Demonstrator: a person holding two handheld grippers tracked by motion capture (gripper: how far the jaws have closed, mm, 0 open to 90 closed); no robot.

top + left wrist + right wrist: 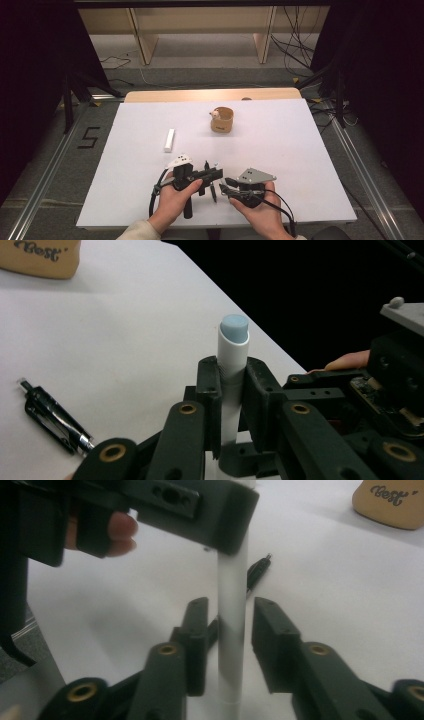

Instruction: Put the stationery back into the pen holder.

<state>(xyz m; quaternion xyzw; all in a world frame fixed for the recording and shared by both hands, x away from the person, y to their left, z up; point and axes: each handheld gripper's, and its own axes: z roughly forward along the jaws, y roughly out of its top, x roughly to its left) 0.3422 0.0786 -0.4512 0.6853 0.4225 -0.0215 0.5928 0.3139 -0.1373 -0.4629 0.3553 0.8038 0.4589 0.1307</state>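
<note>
Insp. note, near edge first: left gripper (216,172) and right gripper (226,186) meet tip to tip just above the table (140,200), both hand-held. Left gripper jaws clamped on a white pen barrel (231,390), pads pressing both sides; barrel stands up between them w/ pale blue end (235,329) clear above the jaws. Right gripper jaws stand slightly apart either side of the same barrel (232,630); visible gap each side, pads not pressing, so no hold there. Item is therefore carried by left gripper alone, just over the near-centre of the table. Black pen (212,189) lies on the table betw. and just below the two grippers, untouched. Further out, left of centre: white cap-like piece (169,140) lying flat, well apart from both grippers. Far centre: tan cup (222,120) upright, w/ a small white thing at its rim, too small to ID. Judgement: step in hand appears to be a hand-over of the barrel, right to left, at the release stage. Next move likely calls for the right gripper to back off straight w/o knocking the barrel, then left to carry it on, poss. to the white piece for fitting; grip sits low on the barrel, so tilt is a risk.
</note>
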